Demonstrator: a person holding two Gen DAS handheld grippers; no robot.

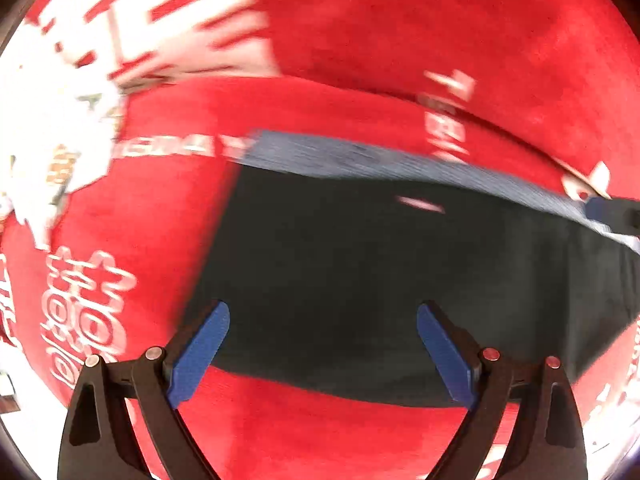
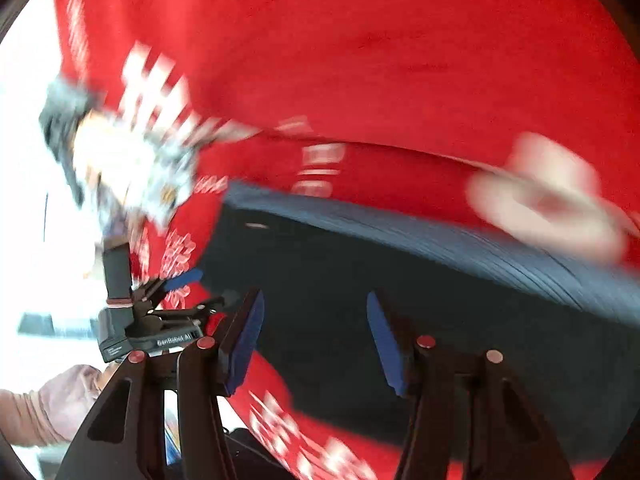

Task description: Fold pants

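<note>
Two hand-held grippers are seen above a red cloth (image 1: 360, 52) printed with white lettering, on which the dark pants (image 1: 400, 272) are laid flat. In the left wrist view, the left gripper (image 1: 323, 348) is held with its jaws spread wide and nothing between them; its blue pads (image 1: 200, 354) are poised over the near edge of the pants, one pad over the left corner and the other over the dark fabric further right. A paler grey-blue band (image 1: 400, 164), possibly the waistband, is seen along the far edge of the garment, though it is smeared by motion blur. In the right wrist view, the right gripper (image 2: 316, 340) is likewise held wide apart and empty, with the pants (image 2: 420, 320) lying directly beyond and beneath its fingers. The left gripper (image 2: 160, 320) is also caught there at the left side, near the left edge of the pants, with a sleeved arm (image 2: 44, 408) visible below it. Whether either gripper touches the fabric cannot be told. Much of the red cloth (image 2: 360, 40) and the white printing is blurred in both views.
</note>
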